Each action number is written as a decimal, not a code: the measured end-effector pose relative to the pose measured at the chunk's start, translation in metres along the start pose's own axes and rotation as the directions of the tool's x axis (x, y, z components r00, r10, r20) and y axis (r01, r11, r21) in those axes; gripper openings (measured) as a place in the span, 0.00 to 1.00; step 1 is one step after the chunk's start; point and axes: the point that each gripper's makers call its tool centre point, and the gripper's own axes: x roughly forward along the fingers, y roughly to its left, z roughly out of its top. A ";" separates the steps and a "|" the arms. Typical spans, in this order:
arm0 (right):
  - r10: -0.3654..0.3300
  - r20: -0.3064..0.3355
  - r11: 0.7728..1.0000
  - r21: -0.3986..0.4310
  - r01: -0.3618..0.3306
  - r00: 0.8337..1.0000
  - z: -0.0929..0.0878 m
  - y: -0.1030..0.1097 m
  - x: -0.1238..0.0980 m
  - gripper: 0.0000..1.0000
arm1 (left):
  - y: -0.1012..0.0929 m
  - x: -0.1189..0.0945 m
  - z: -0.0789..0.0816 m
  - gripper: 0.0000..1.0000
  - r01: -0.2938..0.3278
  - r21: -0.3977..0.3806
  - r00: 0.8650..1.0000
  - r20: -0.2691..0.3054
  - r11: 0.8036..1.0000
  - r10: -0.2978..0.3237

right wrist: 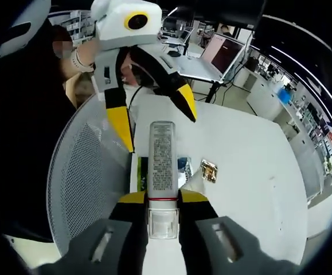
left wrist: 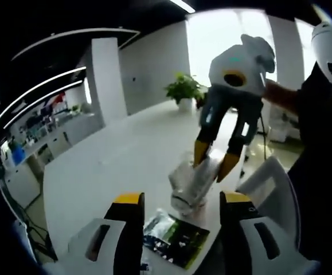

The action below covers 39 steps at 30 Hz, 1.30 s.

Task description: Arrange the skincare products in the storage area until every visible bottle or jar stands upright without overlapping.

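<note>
A white skincare tube (right wrist: 161,154) with small print and a clear cap is held in my right gripper (right wrist: 163,197), which is shut on its lower end. In the left gripper view the same tube (left wrist: 191,183) hangs over the white table (left wrist: 114,160) from the right gripper (left wrist: 209,172) that reaches in from above. My left gripper (left wrist: 183,200) is open, its yellow-tipped jaws wide apart with nothing between them, just short of the tube. The right gripper view has that left gripper (right wrist: 160,133) beyond the tube's far end, jaws spread.
A dark green sachet (left wrist: 174,238) lies flat near the table edge and a small gold sachet (right wrist: 209,170) lies further in. A white mesh chair (right wrist: 85,172) stands against the table side. A potted plant (left wrist: 183,89) sits at the far end.
</note>
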 end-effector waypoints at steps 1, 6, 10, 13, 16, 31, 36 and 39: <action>0.006 -0.003 1.000 -0.004 -0.006 1.000 -0.001 0.002 0.002 0.18 | -0.002 0.001 -0.001 0.47 0.009 0.006 1.000 -0.007 1.000 -0.008; 0.033 -0.018 0.999 -0.017 -0.033 0.999 -0.003 0.008 0.009 0.18 | -0.014 0.008 -0.009 0.41 0.053 0.037 0.998 -0.040 0.998 -0.052; 0.047 -0.037 0.998 -0.032 -0.048 0.998 -0.006 0.010 0.013 0.18 | -0.023 0.015 -0.019 0.36 0.093 0.073 0.992 -0.091 0.993 -0.087; 0.063 -0.056 0.997 -0.049 -0.066 0.996 -0.009 0.013 0.015 0.18 | -0.030 0.021 -0.023 0.33 0.129 0.091 0.986 -0.116 0.988 -0.118; 0.082 -0.075 0.994 -0.064 -0.087 0.994 -0.011 0.016 0.018 0.18 | -0.032 0.024 -0.029 0.32 0.142 0.115 0.981 -0.150 0.983 -0.124; 0.130 -0.165 0.975 -0.156 -0.156 0.978 -0.019 0.025 0.031 0.18 | -0.042 0.040 -0.052 0.25 0.210 0.252 0.942 -0.312 0.945 -0.127; 0.130 -0.174 0.973 -0.166 -0.160 0.976 -0.019 0.027 0.033 0.18 | -0.045 0.044 -0.058 0.19 0.225 0.291 0.930 -0.350 0.930 -0.116; 0.133 -0.176 0.972 -0.168 -0.163 0.975 -0.019 0.028 0.034 0.18 | -0.046 0.046 -0.063 0.20 0.232 0.307 0.922 -0.372 0.923 -0.109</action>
